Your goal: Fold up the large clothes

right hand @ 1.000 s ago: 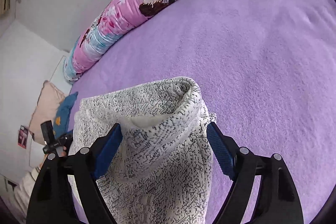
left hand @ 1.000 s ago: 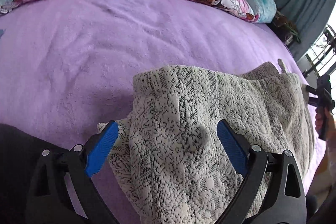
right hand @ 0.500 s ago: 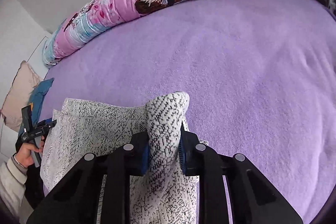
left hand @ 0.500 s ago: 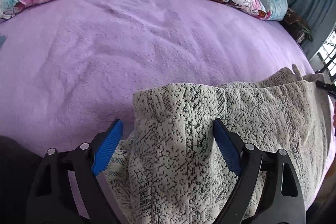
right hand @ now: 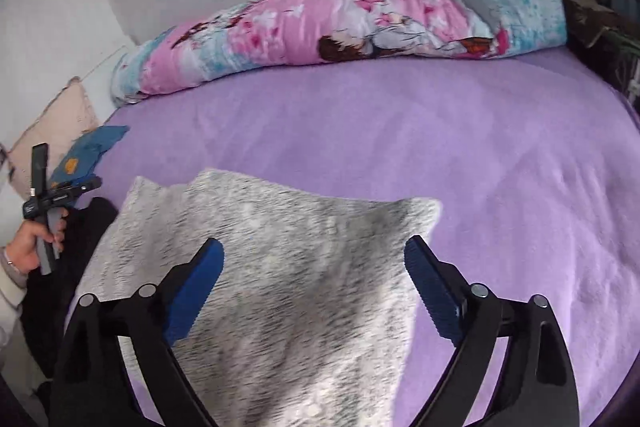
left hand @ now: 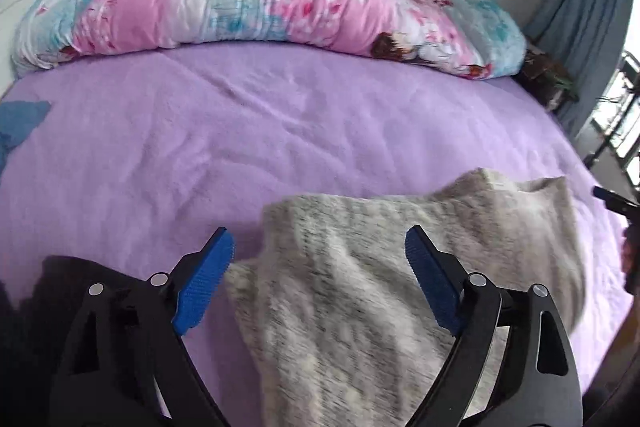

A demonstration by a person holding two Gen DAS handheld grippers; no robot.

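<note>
Lying folded on the bed [left hand: 280,131], the knit [left hand: 360,287] looks soft, floppy, light; best pinched at a folded edge or corner. Left gripper [left hand: 320,267] and right gripper [right hand: 314,279] fingers spread, just reopened, pinching nothing

Soft daylight from the window [left hand: 624,99]; fisheye bends dark edges, and the grey garment [right hand: 288,267] is motion-blurred.
</note>
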